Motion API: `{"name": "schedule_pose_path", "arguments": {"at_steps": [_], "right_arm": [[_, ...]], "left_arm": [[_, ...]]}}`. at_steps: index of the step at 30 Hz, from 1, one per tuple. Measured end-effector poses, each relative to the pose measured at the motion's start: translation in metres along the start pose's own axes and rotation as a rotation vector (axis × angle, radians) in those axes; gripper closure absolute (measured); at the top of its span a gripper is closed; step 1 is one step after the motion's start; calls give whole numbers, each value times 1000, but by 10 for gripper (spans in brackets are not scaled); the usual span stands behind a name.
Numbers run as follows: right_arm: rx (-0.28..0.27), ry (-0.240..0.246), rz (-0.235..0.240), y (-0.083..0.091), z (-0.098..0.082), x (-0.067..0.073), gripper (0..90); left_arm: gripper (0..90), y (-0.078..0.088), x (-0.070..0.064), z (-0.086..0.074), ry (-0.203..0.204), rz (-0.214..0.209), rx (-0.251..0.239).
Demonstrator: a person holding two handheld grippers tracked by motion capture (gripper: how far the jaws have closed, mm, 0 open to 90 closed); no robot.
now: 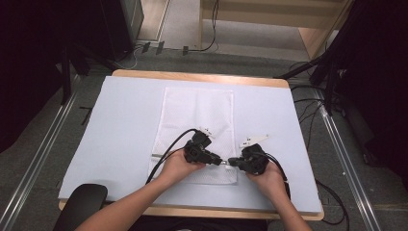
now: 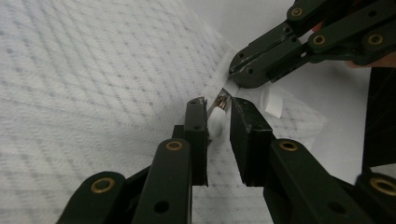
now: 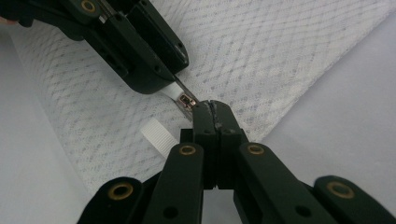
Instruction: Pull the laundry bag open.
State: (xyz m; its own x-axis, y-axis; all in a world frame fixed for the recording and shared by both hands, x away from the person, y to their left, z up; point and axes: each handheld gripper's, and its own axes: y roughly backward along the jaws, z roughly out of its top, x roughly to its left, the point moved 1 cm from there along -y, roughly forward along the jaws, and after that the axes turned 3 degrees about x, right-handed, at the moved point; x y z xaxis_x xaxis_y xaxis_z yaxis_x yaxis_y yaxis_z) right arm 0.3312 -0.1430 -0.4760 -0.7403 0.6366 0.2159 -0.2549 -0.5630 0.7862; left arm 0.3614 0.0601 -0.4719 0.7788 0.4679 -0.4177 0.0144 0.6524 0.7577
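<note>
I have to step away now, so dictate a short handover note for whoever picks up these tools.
Right tool: shut, pinching the mesh bag edge beside the zipper slider.
Left tool: open, jaws either side of the white zipper pull, not yet pressing it.
Bag lies flat on the blue mat, a white tag beside the zipper.
Done: corner anchored.
Left: probably clamp the pull and slide the zipper.

**Three cameras, one shared corner of the mesh bag**

The high view looks forward and down from above the person's side of the table (image 1: 120, 144), far enough off to take in the whole white mesh bag (image 1: 198, 115). The left gripper view rides low along its own jaws, close over the mesh bag (image 2: 93, 93), facing the right gripper (image 2: 243, 70). The right gripper view sits equally near the mesh bag (image 3: 280, 56), facing the left gripper (image 3: 159, 79). All three share the bag's near edge with the zipper pull (image 3: 187, 100).
</note>
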Motion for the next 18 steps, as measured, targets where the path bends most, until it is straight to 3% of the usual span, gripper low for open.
{"name": "schedule_pose_path", "arguments": {"at_steps": [4,9,14,18], "right_arm": [[0,2,0,0,0,0,900],[1,5,-3,0,0,0,900],[2,6,-7,0,0,1,900],[2,10,-10,0,0,1,900]], "left_arm": [[797,-2,-3,0,10,-9,20],[800,-4,-3,-1,26,-11,6],[844,-5,-4,-1,15,7,2],[873,-4,2,0,53,-39,-7]]}}
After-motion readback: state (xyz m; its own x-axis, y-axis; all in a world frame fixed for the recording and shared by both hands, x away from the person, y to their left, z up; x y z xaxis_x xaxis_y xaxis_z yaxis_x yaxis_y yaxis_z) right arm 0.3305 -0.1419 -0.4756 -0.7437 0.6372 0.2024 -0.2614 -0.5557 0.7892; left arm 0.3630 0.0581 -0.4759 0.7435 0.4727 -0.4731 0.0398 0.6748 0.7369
